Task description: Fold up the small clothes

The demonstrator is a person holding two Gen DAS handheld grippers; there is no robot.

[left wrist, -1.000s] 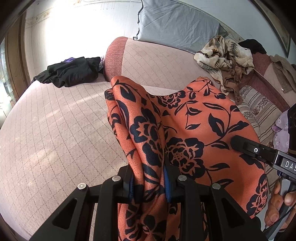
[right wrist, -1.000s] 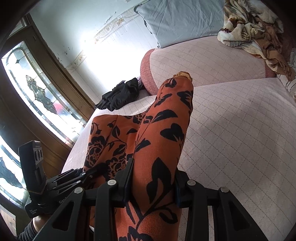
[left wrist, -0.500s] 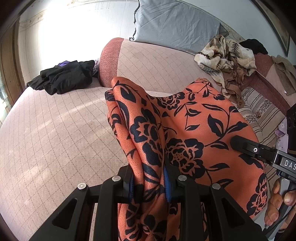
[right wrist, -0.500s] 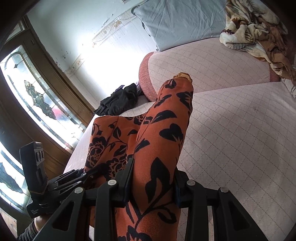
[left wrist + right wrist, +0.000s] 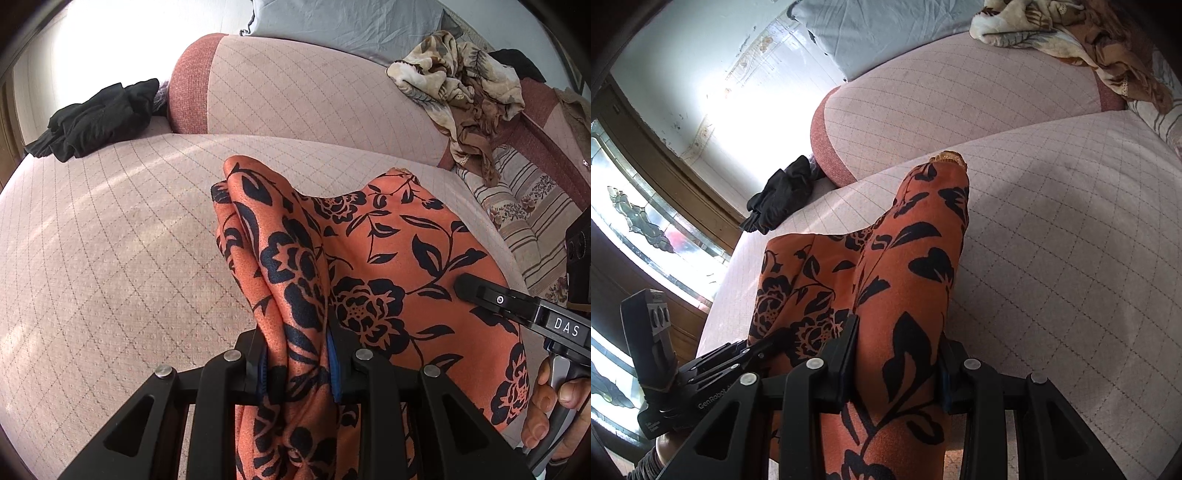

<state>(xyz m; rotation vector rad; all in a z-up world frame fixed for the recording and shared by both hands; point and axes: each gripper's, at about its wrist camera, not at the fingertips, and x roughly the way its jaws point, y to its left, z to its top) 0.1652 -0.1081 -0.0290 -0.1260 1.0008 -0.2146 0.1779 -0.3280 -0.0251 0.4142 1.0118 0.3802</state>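
The left gripper [image 5: 297, 363] has its two black fingers [image 5: 255, 363] squeezed tight on a bunched fold of the orange cloth with black flowers and leaves [image 5: 388, 266]. The right gripper [image 5: 897, 373] has its fingers [image 5: 846, 354] pinched on another fold of the same cloth. The cloth hangs between the two grippers, and its far end lies on the pink quilted sofa seat [image 5: 110, 240].

In the left wrist view, the right gripper shows at the right edge with a bare hand [image 5: 554, 410] around its handle.

A small heap of black clothes [image 5: 96, 118] lies at the far end of the seat, beside the round pink bolster [image 5: 295, 88]. A crumpled beige and brown flowery cloth [image 5: 465, 85] sits on top of the bolster. A grey pillow [image 5: 343, 18] leans behind it.
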